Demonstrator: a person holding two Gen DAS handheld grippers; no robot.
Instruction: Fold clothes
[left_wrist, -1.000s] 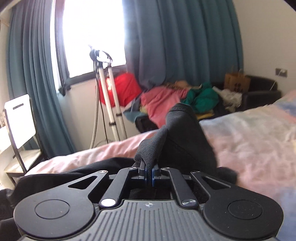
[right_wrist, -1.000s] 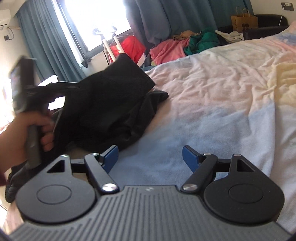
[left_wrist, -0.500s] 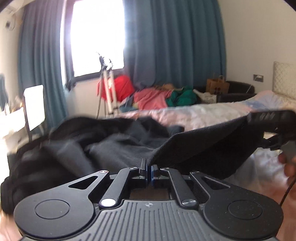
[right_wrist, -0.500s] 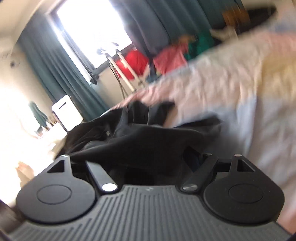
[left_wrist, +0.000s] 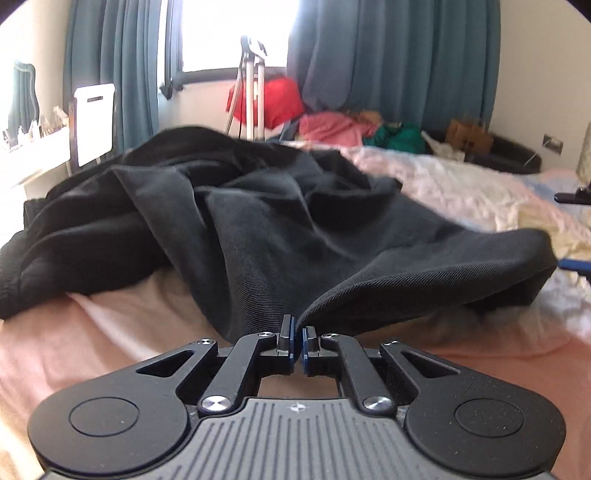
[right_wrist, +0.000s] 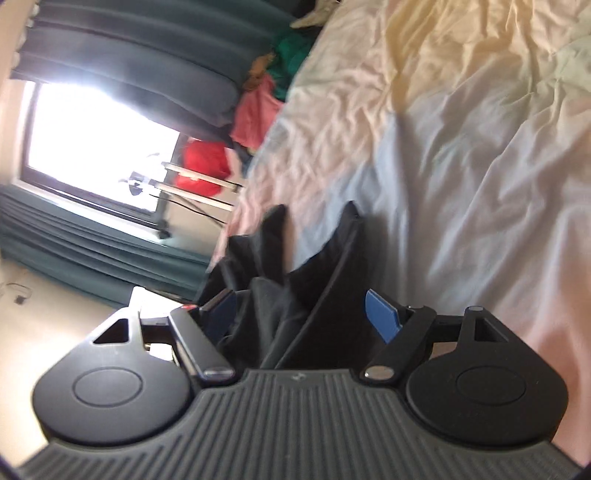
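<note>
No brand, label or legible writing is shown on either tool or on the cloth. The left gripper (left_wrist: 296, 341) is held low and level over the bed, its blue-padded jaws pinched together on the hem of a black garment (left_wrist: 266, 221), which is drawn up from the pads and spread away across the bedsheet (left_wrist: 461, 184). The far side of the garment is bunched in heavy folds toward the left edge of the bed, and its right edge is lifted clear of the sheet.

In the right wrist view the right gripper (right_wrist: 301, 314) is seen rolled well onto its side, so that the room appears tipped. Its jaws are spread wide, with an edge of the black garment lying in the gap between them; whether either pad touches the cloth cannot be told through the blur.

Beyond the bed, a tripod (left_wrist: 251, 85) is stood before the bright window (left_wrist: 236, 33), flanked by teal curtains (left_wrist: 388, 55). A heap of red, pink and green clothing (left_wrist: 332, 122) is piled behind it, and a white chair (left_wrist: 94, 122) is placed at the left.
</note>
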